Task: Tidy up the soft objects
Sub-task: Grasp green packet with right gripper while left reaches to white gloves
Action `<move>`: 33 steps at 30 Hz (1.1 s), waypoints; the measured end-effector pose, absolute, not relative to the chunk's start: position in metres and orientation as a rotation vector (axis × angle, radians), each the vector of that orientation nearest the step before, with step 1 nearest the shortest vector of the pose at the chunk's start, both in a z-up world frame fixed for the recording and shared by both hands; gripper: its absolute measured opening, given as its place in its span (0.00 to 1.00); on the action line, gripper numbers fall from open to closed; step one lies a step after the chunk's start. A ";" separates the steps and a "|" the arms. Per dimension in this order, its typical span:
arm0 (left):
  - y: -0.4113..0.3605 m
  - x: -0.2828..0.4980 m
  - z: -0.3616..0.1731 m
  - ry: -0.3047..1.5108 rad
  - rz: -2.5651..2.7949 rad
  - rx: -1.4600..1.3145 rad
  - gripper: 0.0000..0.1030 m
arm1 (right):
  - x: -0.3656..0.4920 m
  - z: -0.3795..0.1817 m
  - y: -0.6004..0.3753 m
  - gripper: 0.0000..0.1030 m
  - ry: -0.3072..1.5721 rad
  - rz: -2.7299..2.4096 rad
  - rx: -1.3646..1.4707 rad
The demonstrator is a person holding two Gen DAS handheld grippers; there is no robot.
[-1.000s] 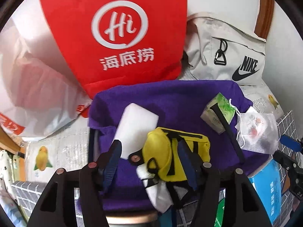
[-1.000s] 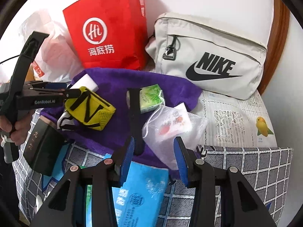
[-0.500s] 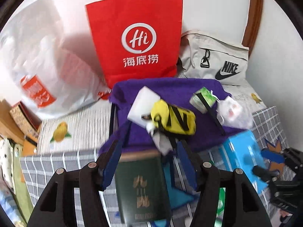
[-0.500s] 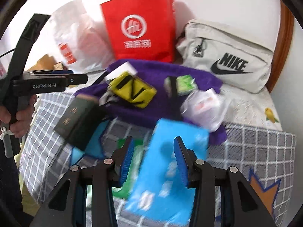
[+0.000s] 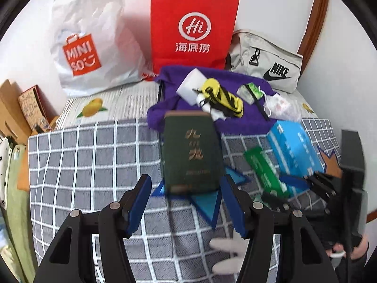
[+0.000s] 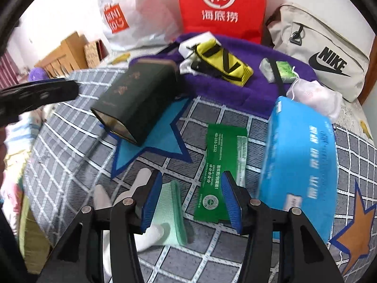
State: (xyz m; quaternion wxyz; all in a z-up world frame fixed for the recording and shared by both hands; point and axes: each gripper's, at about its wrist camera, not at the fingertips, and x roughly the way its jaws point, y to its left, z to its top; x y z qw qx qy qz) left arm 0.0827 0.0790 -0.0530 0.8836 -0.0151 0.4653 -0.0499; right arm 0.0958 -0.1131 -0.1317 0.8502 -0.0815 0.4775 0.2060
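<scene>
A bed with a grey checked quilt (image 6: pixel 70 141) is strewn with items. At its far side a purple towel (image 6: pixel 235 89) carries a yellow pouch (image 6: pixel 223 66). Nearer lie a dark green box (image 6: pixel 139 99), a green packet (image 6: pixel 223 160) and a blue tissue pack (image 6: pixel 299 165). The right claw (image 6: pixel 192 199) hangs just above a mint cloth (image 6: pixel 170 212), empty, jaws opening, likely to grasp it. The left claw (image 5: pixel 186 206) hovers half open, empty, in front of the box.

I am seeing box (image 6: pixel 136 103) lying left of packet (image 6: pixel 221 172), tissue pack (image 6: pixel 299 165) right, towel (image 6: pixel 235 87) far behind.
</scene>
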 end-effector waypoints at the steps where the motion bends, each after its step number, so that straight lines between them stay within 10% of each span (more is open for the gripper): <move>1: 0.081 0.080 -0.054 0.969 -0.104 -0.034 0.57 | 0.097 -0.135 -0.110 0.50 1.006 0.422 -0.187; 15: 0.100 0.068 -0.071 0.984 -0.136 -0.089 0.57 | 0.113 -0.162 -0.096 0.06 1.018 0.312 -0.297; 33: 0.113 0.068 -0.083 1.002 -0.111 -0.148 0.57 | 0.083 -0.144 -0.084 0.11 1.034 0.529 -0.224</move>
